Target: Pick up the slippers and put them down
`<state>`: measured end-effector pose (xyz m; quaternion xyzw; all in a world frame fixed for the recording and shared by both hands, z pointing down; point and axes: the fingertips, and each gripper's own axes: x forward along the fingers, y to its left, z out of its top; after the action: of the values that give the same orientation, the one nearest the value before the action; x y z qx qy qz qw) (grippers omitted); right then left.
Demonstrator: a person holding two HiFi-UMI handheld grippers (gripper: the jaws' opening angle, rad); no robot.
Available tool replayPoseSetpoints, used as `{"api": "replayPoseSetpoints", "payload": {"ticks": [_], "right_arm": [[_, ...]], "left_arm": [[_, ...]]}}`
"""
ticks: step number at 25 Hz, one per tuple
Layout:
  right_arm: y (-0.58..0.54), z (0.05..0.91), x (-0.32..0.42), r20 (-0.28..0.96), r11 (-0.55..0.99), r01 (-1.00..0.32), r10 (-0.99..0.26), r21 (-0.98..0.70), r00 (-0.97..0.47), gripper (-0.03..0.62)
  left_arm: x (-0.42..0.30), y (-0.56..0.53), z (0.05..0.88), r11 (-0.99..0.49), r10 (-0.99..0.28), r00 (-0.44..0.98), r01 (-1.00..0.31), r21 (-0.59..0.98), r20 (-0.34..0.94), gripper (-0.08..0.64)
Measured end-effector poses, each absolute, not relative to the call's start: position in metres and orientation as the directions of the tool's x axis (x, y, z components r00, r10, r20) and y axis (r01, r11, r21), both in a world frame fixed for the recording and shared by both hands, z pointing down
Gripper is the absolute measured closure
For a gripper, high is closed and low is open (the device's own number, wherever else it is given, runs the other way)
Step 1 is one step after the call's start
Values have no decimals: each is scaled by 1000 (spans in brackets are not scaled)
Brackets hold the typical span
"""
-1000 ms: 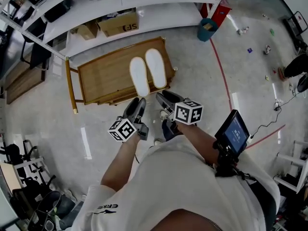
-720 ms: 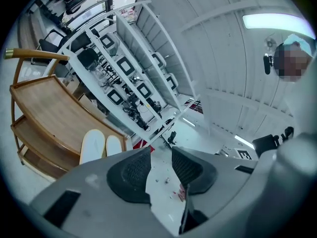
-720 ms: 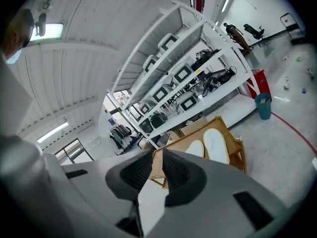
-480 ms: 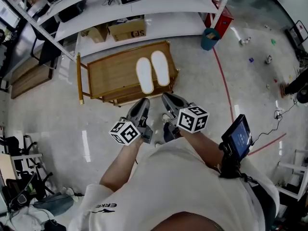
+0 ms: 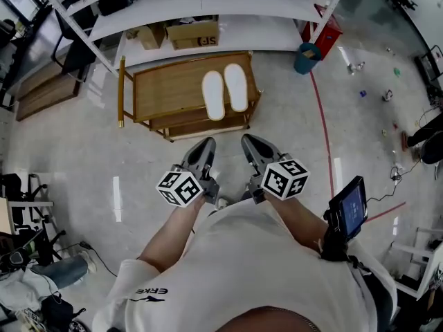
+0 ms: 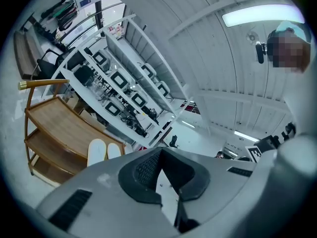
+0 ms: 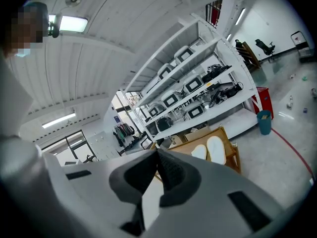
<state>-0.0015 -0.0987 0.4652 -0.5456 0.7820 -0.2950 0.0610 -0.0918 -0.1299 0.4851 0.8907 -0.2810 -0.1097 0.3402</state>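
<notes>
- Slippers (image 5: pixel 225 92), head view: the white pair lies side by side, touching, on the top of the wooden table (image 5: pixel 166 88). Left gripper (image 5: pixel 205 146) and right gripper (image 5: pixel 252 146) are over the floor, short of the table's near edge and well apart from the pair. Judgement: neither slipper is in a grip, so the put-down looks done and no step seems left.
- Left gripper view: the left gripper (image 6: pixel 161 156) has just closed its jaws, pads together with nothing between them. The slippers (image 6: pixel 101 150) are far ahead, left of the tips.
- Right gripper view: the right gripper (image 7: pixel 158 157) has likewise just closed and is empty. The slippers (image 7: pixel 210 150) lie ahead to the right on the table (image 7: pixel 233 157).
</notes>
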Motion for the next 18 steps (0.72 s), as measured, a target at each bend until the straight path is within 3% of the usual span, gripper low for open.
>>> {"api": "replayPoseSetpoints", "payload": {"ticks": [18], "right_arm": [[-86,442,23,191,273,-821,-891,-502,-413,588]], "left_arm": [[-54,-121,456,-663,-555,831,-422,618,-28,557]]}}
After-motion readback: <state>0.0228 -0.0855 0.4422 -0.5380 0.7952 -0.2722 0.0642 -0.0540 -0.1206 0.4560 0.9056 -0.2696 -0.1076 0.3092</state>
